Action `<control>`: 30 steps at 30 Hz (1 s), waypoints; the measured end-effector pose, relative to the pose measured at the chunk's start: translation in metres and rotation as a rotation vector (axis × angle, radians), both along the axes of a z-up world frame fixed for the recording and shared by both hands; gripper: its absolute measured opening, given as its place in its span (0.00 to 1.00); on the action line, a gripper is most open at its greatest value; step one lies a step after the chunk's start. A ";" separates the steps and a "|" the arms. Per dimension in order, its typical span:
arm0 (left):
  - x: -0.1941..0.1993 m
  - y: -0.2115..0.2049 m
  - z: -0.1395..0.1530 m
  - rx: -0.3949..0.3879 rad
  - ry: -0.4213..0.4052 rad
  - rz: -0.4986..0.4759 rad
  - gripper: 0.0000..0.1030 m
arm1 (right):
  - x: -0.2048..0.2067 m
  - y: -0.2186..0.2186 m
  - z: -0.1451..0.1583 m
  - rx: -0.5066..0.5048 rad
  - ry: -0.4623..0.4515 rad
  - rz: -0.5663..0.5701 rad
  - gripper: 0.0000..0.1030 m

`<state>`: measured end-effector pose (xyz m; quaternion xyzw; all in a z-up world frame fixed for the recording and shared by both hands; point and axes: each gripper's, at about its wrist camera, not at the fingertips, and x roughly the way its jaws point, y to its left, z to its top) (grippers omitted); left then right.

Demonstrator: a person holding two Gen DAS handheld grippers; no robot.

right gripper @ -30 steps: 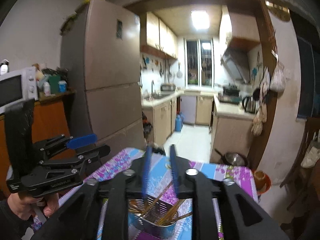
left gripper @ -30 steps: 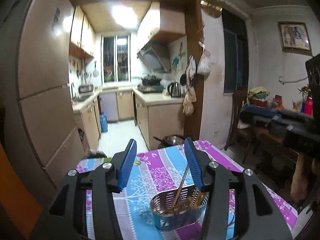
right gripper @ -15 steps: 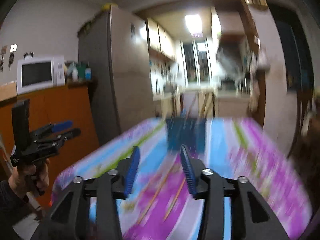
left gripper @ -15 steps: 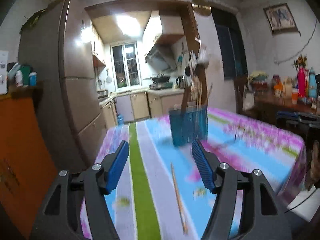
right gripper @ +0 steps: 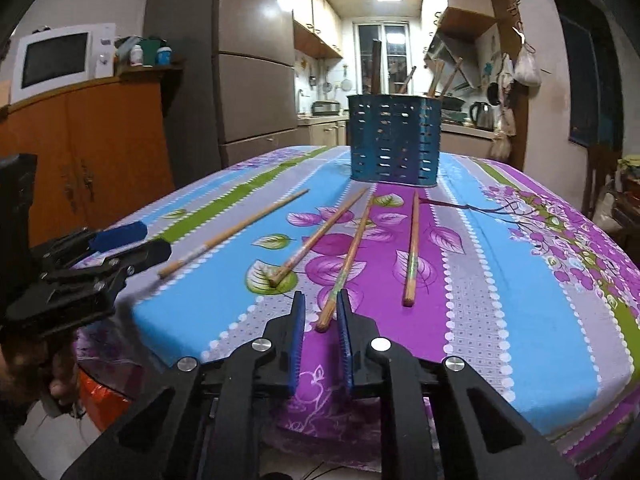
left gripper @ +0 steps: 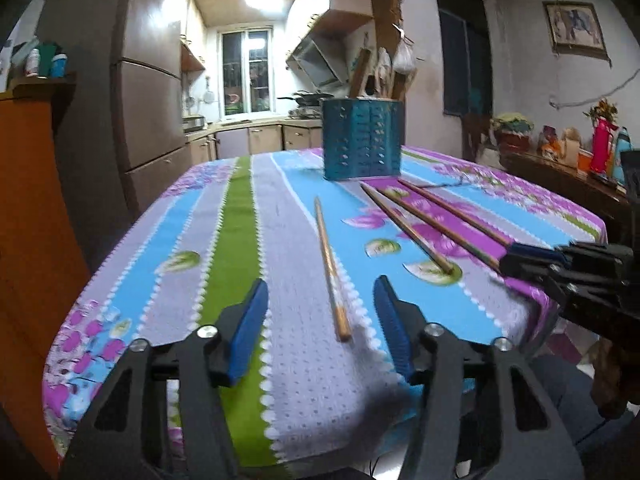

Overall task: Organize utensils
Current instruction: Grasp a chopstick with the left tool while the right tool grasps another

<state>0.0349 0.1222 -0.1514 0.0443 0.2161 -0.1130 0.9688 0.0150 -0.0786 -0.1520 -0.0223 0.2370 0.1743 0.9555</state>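
Kitchen cabinets, a tall fridge (right gripper: 256, 68) and a lit window fill the background behind a surface covered by a striped, flowered tablecloth (right gripper: 520, 280) in blue, purple, green and grey. Far ahead of both claws stands a blue perforated utensil holder (right gripper: 395, 139), upright, with several sticks and handles poking out of its top. Four wooden chopsticks lie loose on the cloth between the holder and the claws.

From the right wrist view, the right claw (right gripper: 321, 330) sits low at the near edge with its blue pads only narrowly apart; the near end of one chopstick (right gripper: 346, 262) lies in the gap between them, and whether the pads touch it cannot be told. Another chopstick (right gripper: 412, 250) lies just right of that claw, a third (right gripper: 318, 236) just left and ahead, its tip on a green leaf print. The fourth chopstick (left gripper: 330, 268) lies straight ahead of the left claw (left gripper: 320, 312), whose pads stand wide apart, holding nothing, its near end between them and a little forward. A white microwave (right gripper: 60, 60) sits on an orange cabinet off to the left.
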 end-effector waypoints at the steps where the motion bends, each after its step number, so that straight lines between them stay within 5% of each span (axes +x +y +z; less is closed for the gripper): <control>1: 0.000 -0.001 -0.004 0.011 0.002 -0.011 0.44 | 0.002 0.000 -0.002 -0.004 0.002 -0.009 0.17; 13: -0.007 -0.002 -0.021 -0.005 -0.006 -0.052 0.12 | 0.001 0.005 -0.010 -0.002 -0.023 -0.070 0.16; 25: -0.013 -0.005 -0.027 -0.004 -0.069 -0.030 0.11 | -0.003 0.004 -0.013 0.005 -0.050 -0.081 0.16; 30: -0.014 -0.007 -0.027 -0.012 -0.069 -0.018 0.06 | -0.004 0.002 -0.013 0.021 -0.054 -0.082 0.08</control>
